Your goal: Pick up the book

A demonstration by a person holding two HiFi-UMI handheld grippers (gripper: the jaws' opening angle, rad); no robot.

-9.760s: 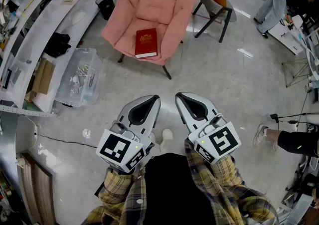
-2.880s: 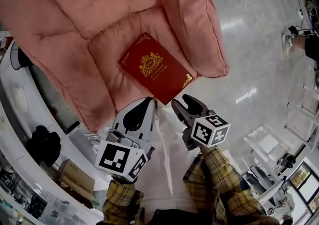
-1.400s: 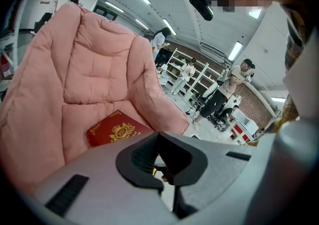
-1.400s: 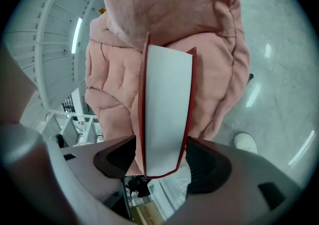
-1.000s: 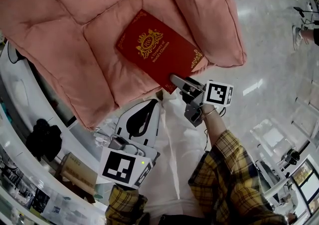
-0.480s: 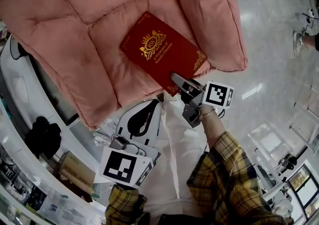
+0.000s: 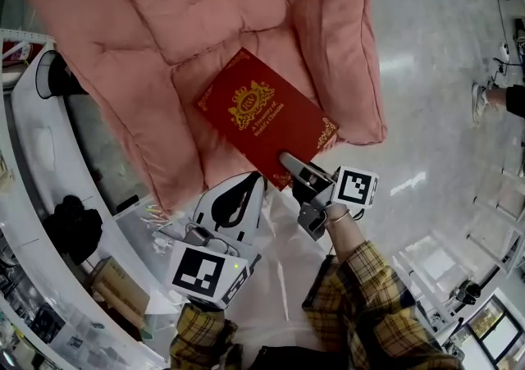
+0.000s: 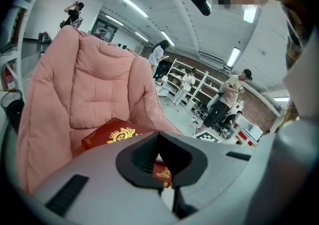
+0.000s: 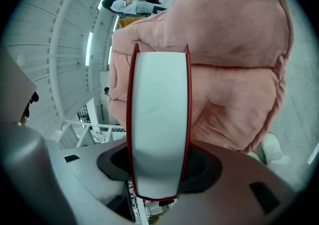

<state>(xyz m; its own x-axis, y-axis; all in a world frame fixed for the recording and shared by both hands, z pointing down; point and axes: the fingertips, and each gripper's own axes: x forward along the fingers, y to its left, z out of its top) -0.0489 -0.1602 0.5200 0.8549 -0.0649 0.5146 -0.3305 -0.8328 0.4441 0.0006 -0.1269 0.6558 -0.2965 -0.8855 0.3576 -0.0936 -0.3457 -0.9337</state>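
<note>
The right claw [image 7: 289, 165] pinches the near corner of the red book [image 7: 261, 118]. Its jaws have just been closing, and the book is between them. The right gripper view shows what the head view does not: the white page edge, framed by the two red covers, stands upright between the jaws and fills the gap. The head view, in return, shows the front cover with its gold emblem and gold corner ornaments.

The left claw [image 7: 252, 180] is just beside the right one, on the person's side of the book and not touching it. Its jaws are pressed together with nothing in them. In the left gripper view a part of the gold-printed cover is visible beyond the closed jaws. Both arms wear yellow checked sleeves [image 7: 371, 294].

The book is over the seat of a pink padded armchair [image 7: 156, 40]; whether its far corner rests on the cushion, I cannot tell. At the left of the head view a white desk [image 7: 37, 155] curves past the armchair. Only the left gripper view shows the far room: shelves [image 8: 192, 82], ceiling lights and several standing people [image 8: 232, 92].
</note>
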